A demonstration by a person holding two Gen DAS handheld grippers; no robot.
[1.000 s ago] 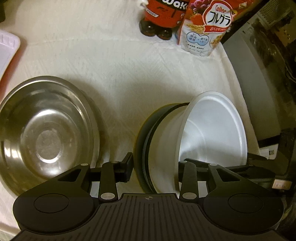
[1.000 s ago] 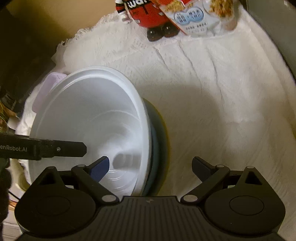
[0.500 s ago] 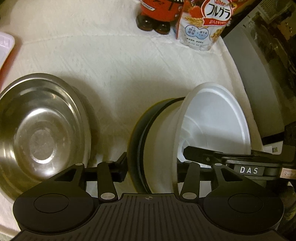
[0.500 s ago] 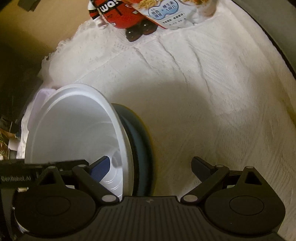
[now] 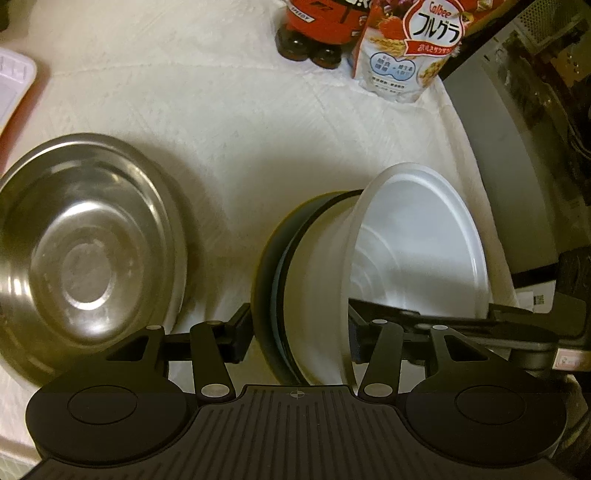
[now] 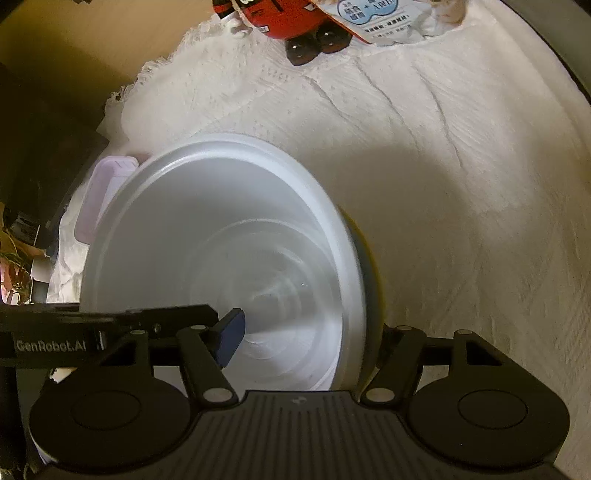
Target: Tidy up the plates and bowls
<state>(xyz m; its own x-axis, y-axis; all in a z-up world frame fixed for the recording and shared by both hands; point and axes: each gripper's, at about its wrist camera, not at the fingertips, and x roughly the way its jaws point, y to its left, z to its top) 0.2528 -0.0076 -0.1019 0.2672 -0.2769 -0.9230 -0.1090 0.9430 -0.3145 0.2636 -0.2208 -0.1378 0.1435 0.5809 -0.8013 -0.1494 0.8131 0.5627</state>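
Note:
A white bowl (image 5: 413, 251) stands on edge, nested against a dark plate (image 5: 267, 266). My left gripper (image 5: 299, 332) is shut on the stacked bowl and plate, one finger behind the plate, one inside the bowl. In the right wrist view the white bowl (image 6: 207, 258) fills the left, the dark plate (image 6: 371, 280) behind it. My right gripper (image 6: 306, 343) is closed around the same stack, blue pad (image 6: 231, 341) inside the bowl. A steel bowl (image 5: 85, 240) sits upright on the cloth to the left.
A white cloth (image 5: 258, 122) covers the table. A red bottle pack (image 5: 317, 29) and a cereal bag (image 5: 406, 55) stand at the back. A pale lilac tray (image 6: 99, 199) lies at the left edge. A grey appliance (image 5: 517, 166) stands to the right.
My right gripper has closed from wide open onto the bowl and plate. The stack has stayed tilted on edge. The left gripper has kept its hold.

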